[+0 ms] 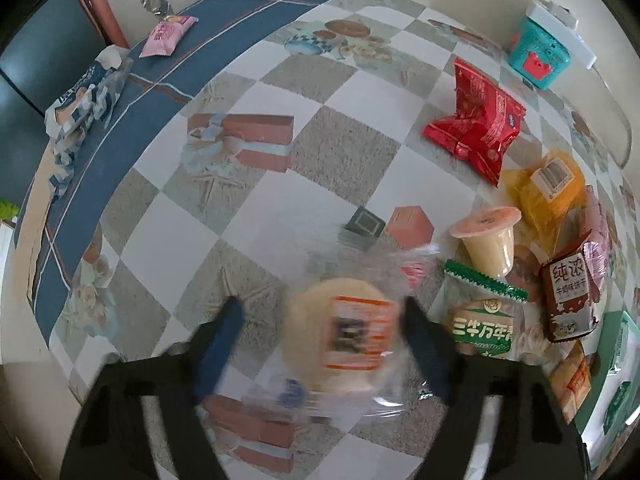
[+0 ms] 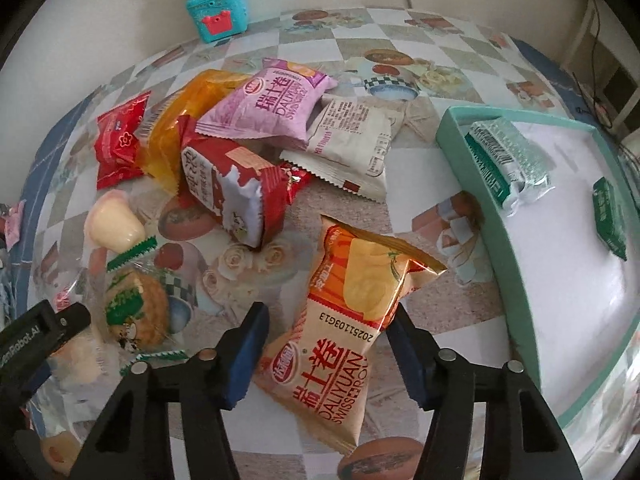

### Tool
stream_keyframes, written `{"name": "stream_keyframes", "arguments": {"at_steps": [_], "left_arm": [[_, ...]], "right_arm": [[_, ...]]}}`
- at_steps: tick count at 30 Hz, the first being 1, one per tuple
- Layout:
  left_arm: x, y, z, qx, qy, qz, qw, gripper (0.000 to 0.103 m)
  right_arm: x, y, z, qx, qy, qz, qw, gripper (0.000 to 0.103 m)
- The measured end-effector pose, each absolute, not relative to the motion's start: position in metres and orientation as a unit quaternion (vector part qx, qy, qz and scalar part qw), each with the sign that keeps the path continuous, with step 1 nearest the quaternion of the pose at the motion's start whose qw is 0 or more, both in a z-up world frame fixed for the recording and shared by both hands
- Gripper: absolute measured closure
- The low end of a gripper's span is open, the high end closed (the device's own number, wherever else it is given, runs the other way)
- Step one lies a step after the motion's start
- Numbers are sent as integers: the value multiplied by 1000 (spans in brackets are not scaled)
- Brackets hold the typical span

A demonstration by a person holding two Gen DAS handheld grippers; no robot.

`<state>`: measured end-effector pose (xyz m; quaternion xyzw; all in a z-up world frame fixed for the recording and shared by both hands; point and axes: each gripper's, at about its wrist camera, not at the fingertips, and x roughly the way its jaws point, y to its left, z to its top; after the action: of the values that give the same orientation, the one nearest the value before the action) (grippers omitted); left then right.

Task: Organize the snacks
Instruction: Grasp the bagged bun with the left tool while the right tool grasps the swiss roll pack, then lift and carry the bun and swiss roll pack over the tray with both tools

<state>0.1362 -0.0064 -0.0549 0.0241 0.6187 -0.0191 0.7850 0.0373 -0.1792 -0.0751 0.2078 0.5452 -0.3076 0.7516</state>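
Observation:
In the left wrist view my left gripper (image 1: 320,340) is open, its blue fingers either side of a round pale cake in a clear wrapper with an orange label (image 1: 344,336), which is blurred. In the right wrist view my right gripper (image 2: 326,344) is open around an orange Swiss roll packet (image 2: 344,336) lying on the table; the right finger (image 2: 404,344) touches its edge. A mint green tray (image 2: 500,216) at the right holds a green-and-clear packet (image 2: 504,160) and a small green packet (image 2: 610,216).
A pile of snacks lies ahead of the right gripper: pink packet (image 2: 272,108), beige packet (image 2: 356,140), red-and-white biscuit pack (image 2: 236,192), orange packet (image 2: 180,120), red packet (image 2: 118,140), jelly cup (image 2: 114,220), green-labelled biscuit (image 2: 136,304). A teal toy box (image 2: 216,12) stands at the back.

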Motion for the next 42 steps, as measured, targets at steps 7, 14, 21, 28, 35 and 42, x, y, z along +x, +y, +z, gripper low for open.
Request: {"name": "stream_keyframes", "arguments": {"at_steps": [7,14,21,28,35,42], "left_arm": [[132,-12,-58,34,622,-17,782,44],[123,-16,-60,35,625,-5,780,45],[121,-14,-46,26,617,-2,786,46],[119,-18,-21,17,598,-3,801,46],[108,-18,11,-2,572,-11,820,46],[101,-21,37,-10,545,-23,838,46]], "right_arm": [[18,-197,-71,195,548,-306,754,57],[10,-202,-63,190,551,-296,757,60],[7,-204,-54,194,545,-285,764,62],[5,-209,-32,197,529,-278,777,62],[1,-215,2,205,486,-281,802,62],[-15,-229,38,207,445,-302,817,62]]}}
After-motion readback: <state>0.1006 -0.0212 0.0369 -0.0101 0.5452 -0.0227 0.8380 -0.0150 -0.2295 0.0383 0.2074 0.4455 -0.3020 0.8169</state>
